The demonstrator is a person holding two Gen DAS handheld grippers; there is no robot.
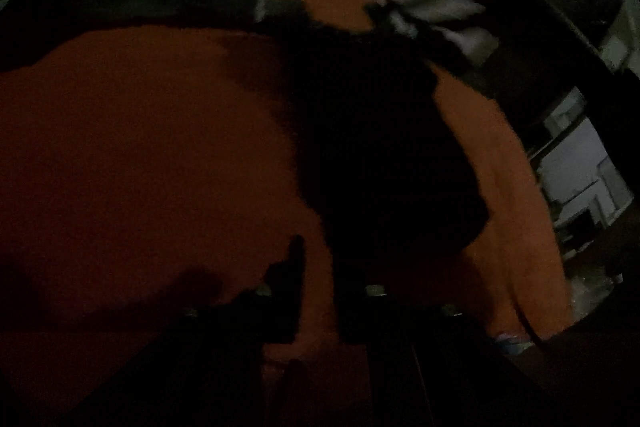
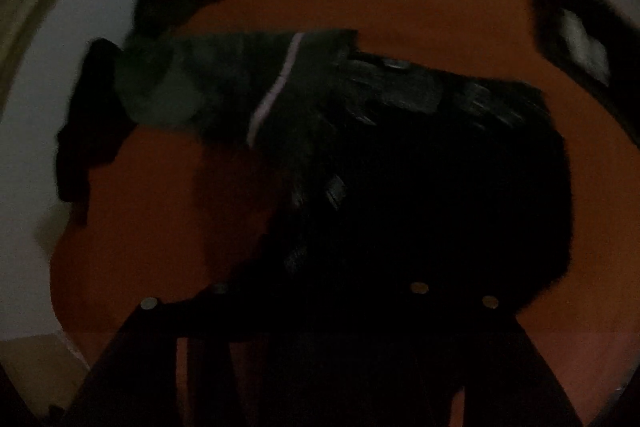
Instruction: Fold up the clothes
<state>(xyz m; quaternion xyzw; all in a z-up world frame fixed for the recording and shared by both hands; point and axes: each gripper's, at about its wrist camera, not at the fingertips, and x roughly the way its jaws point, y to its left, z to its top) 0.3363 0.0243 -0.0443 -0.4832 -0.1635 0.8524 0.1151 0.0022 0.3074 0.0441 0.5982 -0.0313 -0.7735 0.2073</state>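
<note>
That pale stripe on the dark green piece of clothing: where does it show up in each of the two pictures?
Left wrist view: the pale stripe is a short blurred bar in the upper middle, on the dark green garment.
Right wrist view: the stripe runs long and slanted, left of centre, across the same garment.
Shared landmark: the orange cover under the clothes.

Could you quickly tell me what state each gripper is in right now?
Left gripper: open, holding nothing.
Right gripper: cannot be told; lost against the dark garment.
</note>
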